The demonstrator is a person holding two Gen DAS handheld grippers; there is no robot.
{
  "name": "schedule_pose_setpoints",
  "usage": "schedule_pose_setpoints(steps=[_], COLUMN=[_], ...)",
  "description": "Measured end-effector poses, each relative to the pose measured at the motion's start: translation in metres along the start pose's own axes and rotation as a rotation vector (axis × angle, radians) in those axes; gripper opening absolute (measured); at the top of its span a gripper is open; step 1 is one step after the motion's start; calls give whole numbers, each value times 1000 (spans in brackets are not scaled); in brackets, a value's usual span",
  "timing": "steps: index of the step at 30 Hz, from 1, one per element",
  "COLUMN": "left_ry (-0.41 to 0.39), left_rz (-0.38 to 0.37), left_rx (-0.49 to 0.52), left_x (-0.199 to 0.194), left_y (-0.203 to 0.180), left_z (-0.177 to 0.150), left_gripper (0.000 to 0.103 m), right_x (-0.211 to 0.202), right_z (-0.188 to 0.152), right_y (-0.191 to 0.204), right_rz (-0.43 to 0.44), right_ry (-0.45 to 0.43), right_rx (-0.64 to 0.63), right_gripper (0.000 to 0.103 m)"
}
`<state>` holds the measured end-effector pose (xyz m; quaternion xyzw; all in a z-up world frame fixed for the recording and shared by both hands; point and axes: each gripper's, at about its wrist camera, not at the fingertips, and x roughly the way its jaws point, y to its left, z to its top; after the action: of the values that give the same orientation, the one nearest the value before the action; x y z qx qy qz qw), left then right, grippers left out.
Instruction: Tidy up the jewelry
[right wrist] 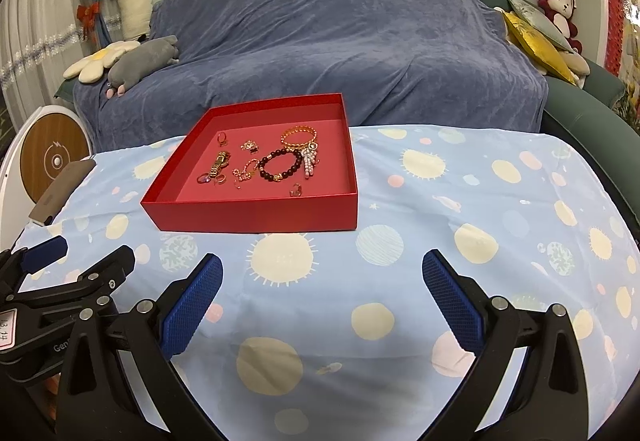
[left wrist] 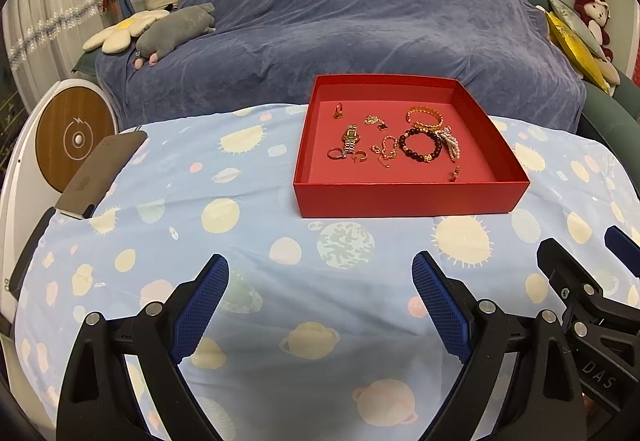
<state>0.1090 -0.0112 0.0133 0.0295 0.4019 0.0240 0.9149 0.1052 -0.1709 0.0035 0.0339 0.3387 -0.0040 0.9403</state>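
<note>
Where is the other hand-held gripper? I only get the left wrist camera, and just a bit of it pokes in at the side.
Observer: The right hand-held gripper is wide open over the planet cloth, with nothing between its blue pads.
Operator: Did any jewelry fall on the cloth way over on that side?
Observer: None that I can see. To the right of the red box there are only printed planets, out to the cloth's far edge.
Operator: Is there anything on my gripper I can't see?
Observer: Yes, the left hand-held gripper has a white label on its body that reads 13 14.
</note>
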Motion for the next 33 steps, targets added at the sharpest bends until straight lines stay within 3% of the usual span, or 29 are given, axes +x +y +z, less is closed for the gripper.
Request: schedule_pose_setpoints(steps=[15,33], left_ry=[-12,0], left_rz=[32,5], left_rx=[-9,-41], left_x=[-2,1], left_y=[0,4], left_z=[-3,-5], left_gripper=[91,91], right_x=[-3,-3], right_z=[-2,-2], right_y=[3,2], right_rz=[-2,-2], right_ry=[-22,-29], right_rx=[-8,-8], right_gripper=[98,98])
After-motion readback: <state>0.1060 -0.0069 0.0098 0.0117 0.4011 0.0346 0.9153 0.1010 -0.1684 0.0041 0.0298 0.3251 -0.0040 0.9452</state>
